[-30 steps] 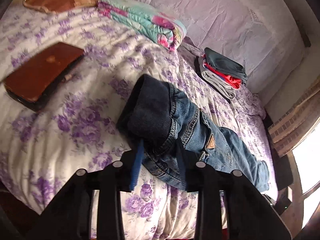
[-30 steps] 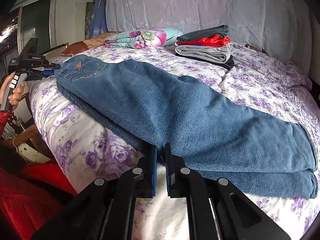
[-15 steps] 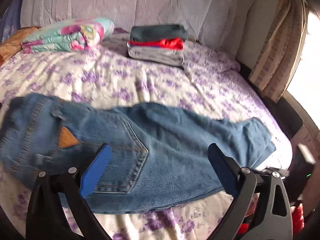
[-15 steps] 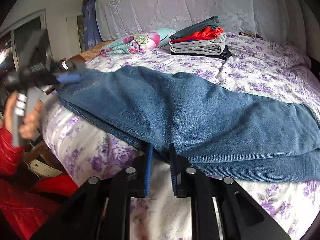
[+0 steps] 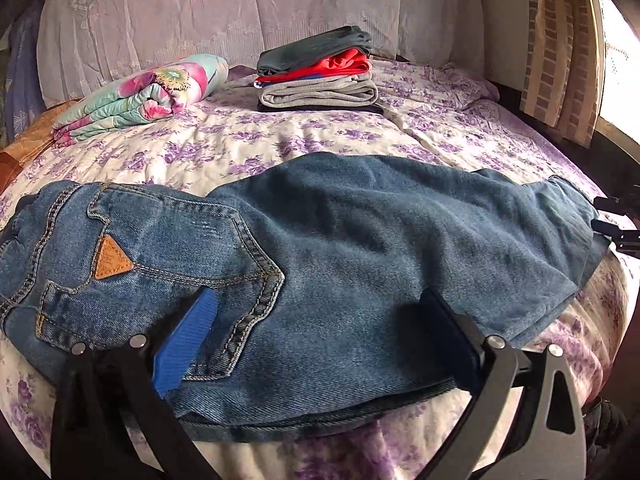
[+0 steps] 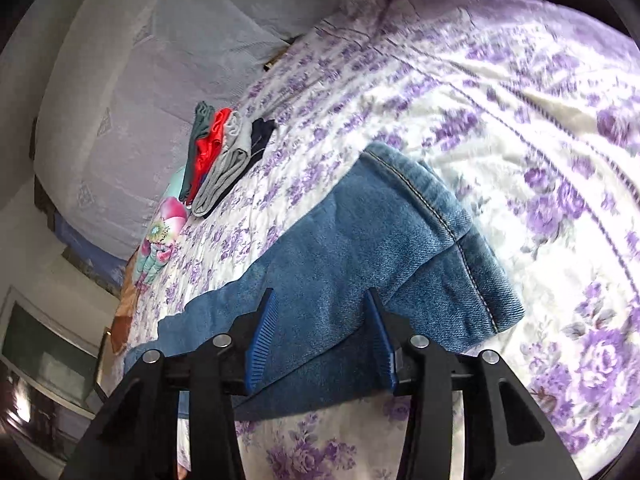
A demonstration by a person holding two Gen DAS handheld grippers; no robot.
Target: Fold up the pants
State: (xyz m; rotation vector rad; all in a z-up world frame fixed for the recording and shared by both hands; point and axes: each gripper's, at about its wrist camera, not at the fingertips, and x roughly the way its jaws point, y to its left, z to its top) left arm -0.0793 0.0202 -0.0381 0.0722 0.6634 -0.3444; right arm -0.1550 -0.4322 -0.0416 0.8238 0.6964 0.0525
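The blue jeans (image 5: 340, 264) lie flat along the near edge of the bed, on the purple flowered bedspread (image 5: 280, 140). In the left wrist view the waist with the back pocket (image 5: 160, 272) is on the left and the leg ends reach right, almost to the bed's side edge. The left gripper (image 5: 316, 332) has its jaws spread very wide and still opening over the jeans, and its pads press on nothing. Behind the jeans the bedspread has lots of free room, up to a rolled flowery blanket (image 5: 152, 96) and a stack of folded clothes (image 5: 320, 76). Only this view shows the curtain (image 5: 560, 52) on the right. The right wrist view is tipped sideways. It shows the leg hems (image 6: 452, 232) up close. The right gripper (image 6: 320, 340) is half open and still opening, with denim between its jaws but not pinched.
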